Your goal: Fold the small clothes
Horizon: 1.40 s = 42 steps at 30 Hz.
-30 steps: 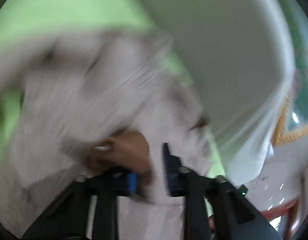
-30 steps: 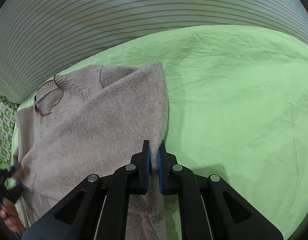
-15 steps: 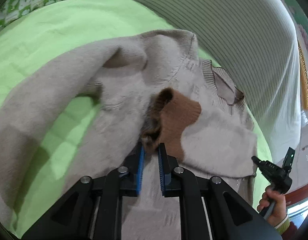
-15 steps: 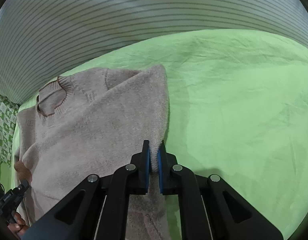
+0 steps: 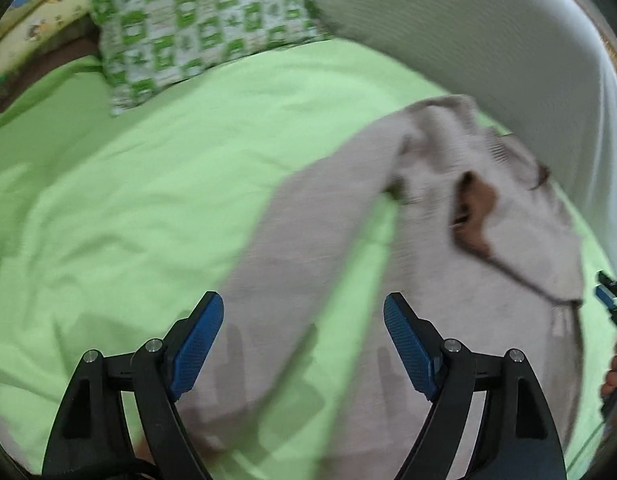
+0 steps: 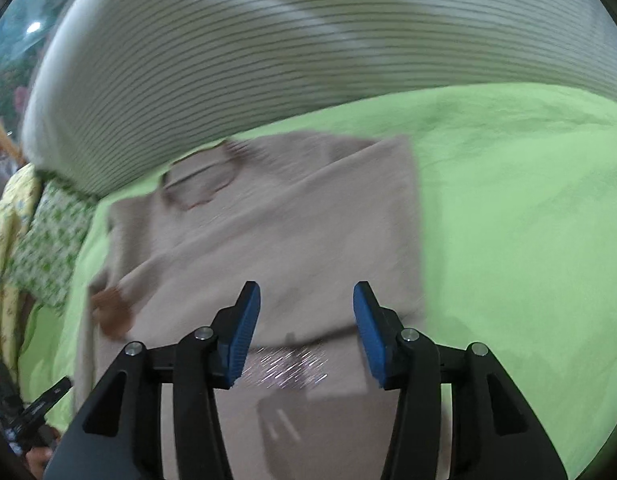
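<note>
Fingers of my left gripper (image 5: pixel 303 340) and right gripper (image 6: pixel 306 330) are opening, empty, above the beige sweater (image 6: pixel 288 240) on the bed (image 6: pixel 528 220).

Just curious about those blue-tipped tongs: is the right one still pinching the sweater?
No: the right gripper is opening, its blue fingers standing apart above the beige sweater with nothing pressed between them.

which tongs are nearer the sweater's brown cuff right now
Left. The left tongs, jaws opening with nothing pinched, hover just short of the brown cuff. The right tongs, also opening, are over the sweater's opposite folded edge, with the cuff across the body.
</note>
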### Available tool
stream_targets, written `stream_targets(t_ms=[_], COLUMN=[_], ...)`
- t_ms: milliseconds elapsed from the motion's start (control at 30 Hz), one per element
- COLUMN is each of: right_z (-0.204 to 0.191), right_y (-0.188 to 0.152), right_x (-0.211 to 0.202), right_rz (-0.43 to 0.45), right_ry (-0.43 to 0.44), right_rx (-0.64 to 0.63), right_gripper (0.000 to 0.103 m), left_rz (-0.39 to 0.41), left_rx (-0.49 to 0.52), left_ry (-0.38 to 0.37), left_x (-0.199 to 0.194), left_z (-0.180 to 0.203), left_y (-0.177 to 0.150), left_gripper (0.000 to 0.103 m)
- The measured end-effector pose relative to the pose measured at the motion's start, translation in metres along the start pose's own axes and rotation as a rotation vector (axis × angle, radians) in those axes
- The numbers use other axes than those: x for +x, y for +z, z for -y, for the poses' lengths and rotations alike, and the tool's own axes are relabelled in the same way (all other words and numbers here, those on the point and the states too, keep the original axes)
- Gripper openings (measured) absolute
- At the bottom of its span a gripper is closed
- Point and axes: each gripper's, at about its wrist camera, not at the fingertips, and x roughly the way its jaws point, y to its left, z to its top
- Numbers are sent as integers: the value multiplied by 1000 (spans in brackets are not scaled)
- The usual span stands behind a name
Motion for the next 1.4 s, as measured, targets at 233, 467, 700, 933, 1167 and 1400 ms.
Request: stream_targets(t_ms=[233, 467, 700, 933, 1167, 1400], right_z=[-50, -79, -80, -63, -40, -3], right_y=[-39, -69, -75, -71, -56, -33], right_x=[-4, -3, -10, -18, -29, -28], right_rz=[-57, -117, -107, -89, -54, -18], right_ry=[82, 119, 119, 133, 139, 85], right_rx=[-51, -72, -67, -31, 16, 76], right_gripper=[50, 50, 50, 50, 50, 50], left_rz=[-134, -199, -89, 153, 95, -74], left_rx=[-41, -98, -75, -94, 99, 303], left_ry=[-12, -129, -278, -632, -799, -651], left_x=[19, 32, -19, -107, -97, -11], left_z=[-46, -65, -50, 29, 187, 274], left_y=[-12, -21, -4, 82, 116, 68], left_gripper=[83, 36, 8, 8, 13, 30])
